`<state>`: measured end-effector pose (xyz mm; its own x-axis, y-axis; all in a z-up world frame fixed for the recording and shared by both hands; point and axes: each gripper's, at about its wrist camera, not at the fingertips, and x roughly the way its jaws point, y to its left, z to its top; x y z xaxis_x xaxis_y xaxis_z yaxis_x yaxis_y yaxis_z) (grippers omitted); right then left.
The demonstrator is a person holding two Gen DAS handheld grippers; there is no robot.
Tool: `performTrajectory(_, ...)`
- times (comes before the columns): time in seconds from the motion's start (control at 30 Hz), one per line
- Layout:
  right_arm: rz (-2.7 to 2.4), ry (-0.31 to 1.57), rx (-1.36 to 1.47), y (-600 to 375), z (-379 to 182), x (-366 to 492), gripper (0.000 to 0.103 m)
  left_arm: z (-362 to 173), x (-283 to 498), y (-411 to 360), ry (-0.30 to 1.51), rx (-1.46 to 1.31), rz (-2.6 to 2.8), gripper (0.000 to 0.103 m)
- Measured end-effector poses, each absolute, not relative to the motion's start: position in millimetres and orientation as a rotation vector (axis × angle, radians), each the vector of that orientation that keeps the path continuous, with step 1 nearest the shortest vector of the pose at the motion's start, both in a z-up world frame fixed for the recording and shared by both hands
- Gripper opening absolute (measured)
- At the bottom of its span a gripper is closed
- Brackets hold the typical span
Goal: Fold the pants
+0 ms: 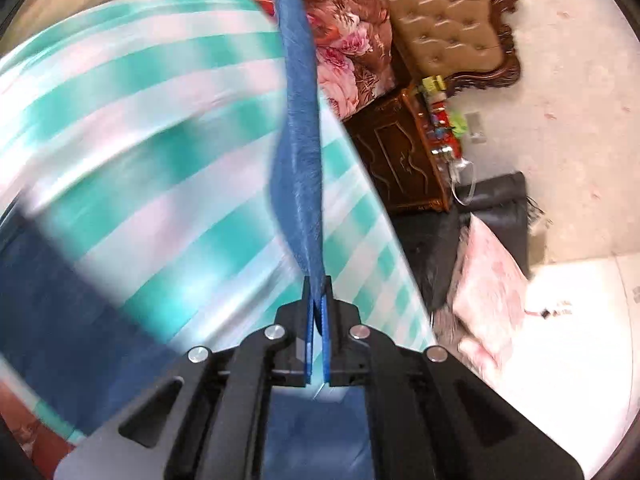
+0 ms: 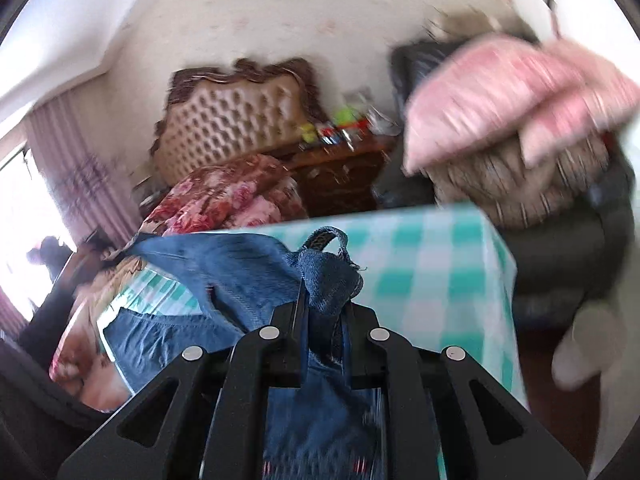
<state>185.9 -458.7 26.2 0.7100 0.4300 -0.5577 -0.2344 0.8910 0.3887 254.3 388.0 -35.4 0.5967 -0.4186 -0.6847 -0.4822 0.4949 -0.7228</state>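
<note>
Two hand-held grippers clamping jeans (image 1: 298, 152), checked bedspread (image 2: 432, 264) edge near

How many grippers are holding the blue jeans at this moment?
2. The left gripper is shut on an edge of the jeans above the checked sheet. The right gripper is shut on a bunched part with a belt loop.

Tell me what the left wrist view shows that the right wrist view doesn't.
Left wrist only: the left gripper clamping a taut strip of the blue denim pants.
Right wrist only: the right gripper pinching bunched denim near a belt loop; a purple curtain.
Both: the teal-and-white checked bedsheet, the tufted tan headboard, the carved wooden nightstand.
</note>
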Motion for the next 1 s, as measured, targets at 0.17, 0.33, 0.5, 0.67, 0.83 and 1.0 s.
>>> performTrajectory(0.17, 0.247, 0.898, 0.582, -478, -51, 144, 0.022, -126, 105, 379, 1.056, -1.176, 0.09, 0.003)
performTrajectory(0.33, 0.151, 0.95, 0.853, -487, -105, 102, 0.035, -171, 68, 375, 1.024, -1.206, 0.07, 0.003)
performTrajectory(0.5, 0.13, 0.865, 0.994, -483, -102, 80, 0.047, -171, 72, 373, 1.003, -1.182, 0.04, 0.003)
performTrajectory(0.67, 0.069, 0.8, 1.093, -489, -100, 63, 0.069, -169, 75, 374, 0.985, -1.218, 0.022, 0.003)
performTrajectory(0.83, 0.025, 0.853, 1.112, -484, -113, 75, 0.069, -173, 74, 376, 0.965, -1.239, 0.005, 0.01)
performTrajectory(1.0, -0.079, 0.891, 0.954, -477, -109, 97, 0.017, -172, 81, 379, 0.961, -1.214, 0.019, 0.002)
